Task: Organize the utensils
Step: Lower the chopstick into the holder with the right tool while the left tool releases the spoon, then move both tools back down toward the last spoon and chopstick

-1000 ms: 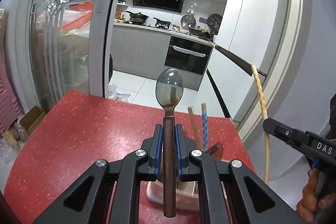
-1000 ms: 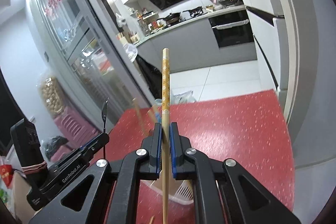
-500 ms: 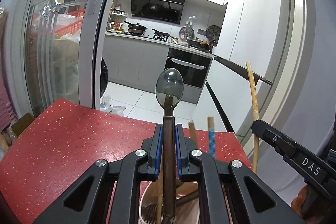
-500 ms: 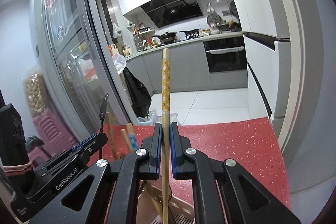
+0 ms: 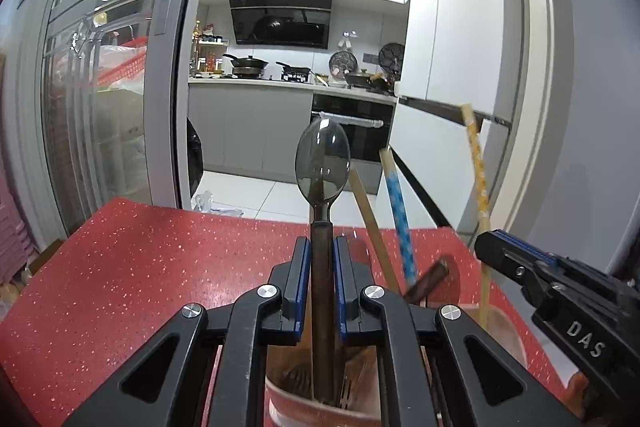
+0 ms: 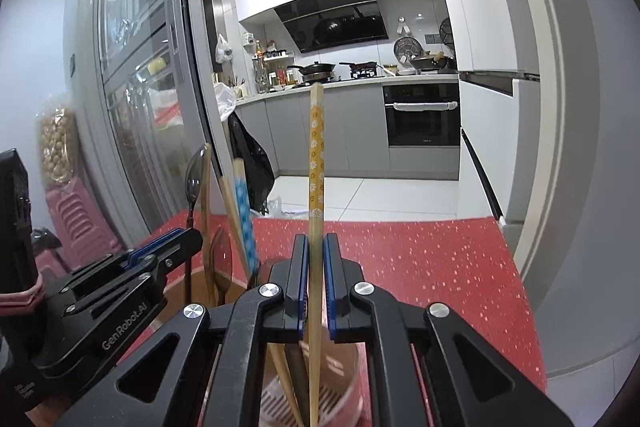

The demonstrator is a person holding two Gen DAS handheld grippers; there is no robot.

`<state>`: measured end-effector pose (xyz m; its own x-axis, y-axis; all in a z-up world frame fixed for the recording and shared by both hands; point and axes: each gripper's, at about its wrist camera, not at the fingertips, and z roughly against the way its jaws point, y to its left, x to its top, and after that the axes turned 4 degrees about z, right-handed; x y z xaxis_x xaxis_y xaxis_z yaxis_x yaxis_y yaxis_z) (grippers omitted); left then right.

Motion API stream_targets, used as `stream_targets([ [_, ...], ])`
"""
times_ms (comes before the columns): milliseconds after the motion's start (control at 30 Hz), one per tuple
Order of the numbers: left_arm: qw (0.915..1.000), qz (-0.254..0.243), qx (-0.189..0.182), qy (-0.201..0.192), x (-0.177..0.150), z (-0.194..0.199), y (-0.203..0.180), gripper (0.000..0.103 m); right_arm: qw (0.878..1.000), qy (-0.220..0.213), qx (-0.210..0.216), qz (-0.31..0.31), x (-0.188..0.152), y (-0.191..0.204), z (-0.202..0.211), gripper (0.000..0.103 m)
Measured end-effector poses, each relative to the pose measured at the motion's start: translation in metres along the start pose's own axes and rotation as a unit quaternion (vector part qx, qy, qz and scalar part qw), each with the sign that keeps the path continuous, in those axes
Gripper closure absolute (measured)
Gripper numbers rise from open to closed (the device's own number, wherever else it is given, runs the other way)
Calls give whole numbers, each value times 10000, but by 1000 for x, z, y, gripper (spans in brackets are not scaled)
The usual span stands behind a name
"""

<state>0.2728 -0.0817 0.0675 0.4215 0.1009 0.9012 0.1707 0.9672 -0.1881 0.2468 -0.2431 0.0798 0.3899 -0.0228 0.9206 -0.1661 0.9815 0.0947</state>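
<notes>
You had the left gripper (image 5: 320, 259) clamped on the spoon (image 5: 322, 163) and the right gripper (image 6: 315, 255) clamped on the yellow-patterned chopstick (image 6: 316, 147), both upright with their lower ends inside the pink holder (image 5: 500, 339) on the red surface (image 5: 140, 267). The step called for lowering each straight down, clear of the blue chopstick (image 5: 400, 219), and letting go only once the ends had bottomed out.

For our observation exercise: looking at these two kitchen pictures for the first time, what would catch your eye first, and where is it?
A spoon stands upright in the left gripper, dead centre, its handle going down into the pink utensil holder on the red table. Likewise the right gripper clamps a yellow flowered chopstick upright over that holder, beside a blue patterned chopstick already inside.
</notes>
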Motion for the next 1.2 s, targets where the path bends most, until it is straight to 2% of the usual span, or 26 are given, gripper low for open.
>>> stream_targets([
  [333,9990,-248,133,351,-14,3,-4,67,9995,313,100,26,-15,-1,12,95],
  [667,9981,-200,221,544,-12,12,0,67,9973,710,199,-27,-13,-6,8,94],
  [733,9980,-182,224,562,-11,14,1,67,9967,776,244,-39,-12,-6,7,84],
  [800,9978,-172,240,588,-10,18,1,67,9966,789,231,-93,-11,-6,9,64],
  [1033,9961,-197,305,809,-14,32,1,67,9963,807,284,-125,-5,-3,22,61],
  [1200,9939,-68,369,1042,-22,46,8,67,9957,858,321,-131,-7,1,37,54],
])
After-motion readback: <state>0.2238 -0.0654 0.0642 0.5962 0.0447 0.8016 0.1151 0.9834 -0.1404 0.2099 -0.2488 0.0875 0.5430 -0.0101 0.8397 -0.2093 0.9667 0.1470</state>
